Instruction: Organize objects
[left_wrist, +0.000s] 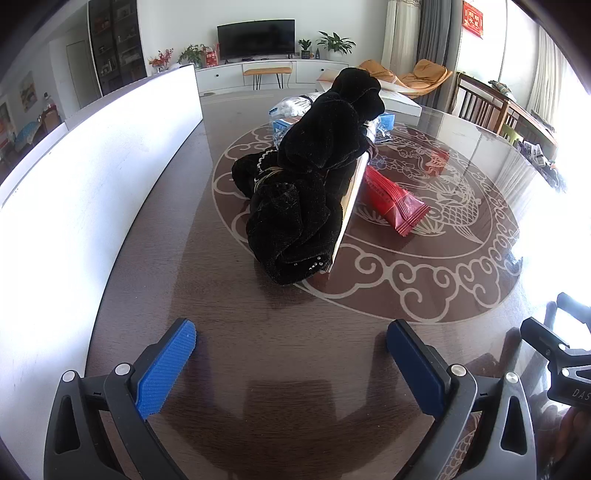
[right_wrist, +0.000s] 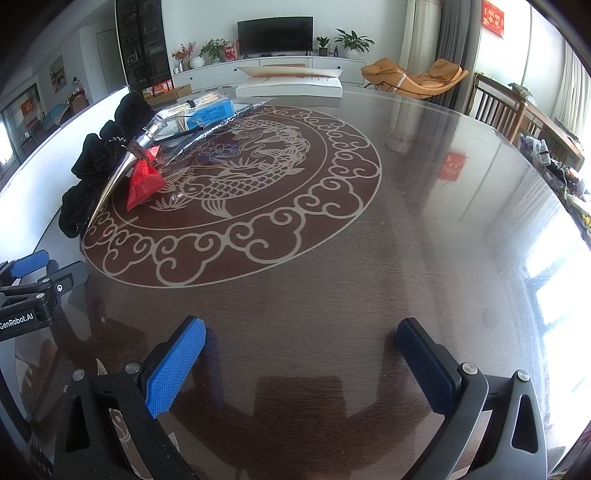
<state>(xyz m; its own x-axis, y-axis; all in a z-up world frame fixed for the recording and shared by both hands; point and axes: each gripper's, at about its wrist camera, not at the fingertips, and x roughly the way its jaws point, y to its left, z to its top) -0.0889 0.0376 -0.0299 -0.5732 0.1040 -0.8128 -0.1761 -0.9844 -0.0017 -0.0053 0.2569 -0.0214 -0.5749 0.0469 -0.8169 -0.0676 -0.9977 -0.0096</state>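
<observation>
A pack of black velvet scrunchies (left_wrist: 303, 192) on a card leans on the dark round table (left_wrist: 280, 350), straight ahead of my left gripper (left_wrist: 291, 341), which is open and empty. A red snack packet (left_wrist: 391, 201) lies just right of the pack. Behind them sit blue-labelled packets (left_wrist: 284, 123) in clear wrap. In the right wrist view the scrunchies (right_wrist: 96, 166), red packet (right_wrist: 142, 181) and blue packet (right_wrist: 210, 110) cluster at the far left. My right gripper (right_wrist: 301, 341) is open over bare table, well away from them.
A white box wall (left_wrist: 92, 177) runs along the table's left side. A flat white box (right_wrist: 288, 86) lies at the far edge. Wooden chairs (right_wrist: 506, 110) stand at the right. The left gripper's body (right_wrist: 33, 291) shows at the right wrist view's left edge.
</observation>
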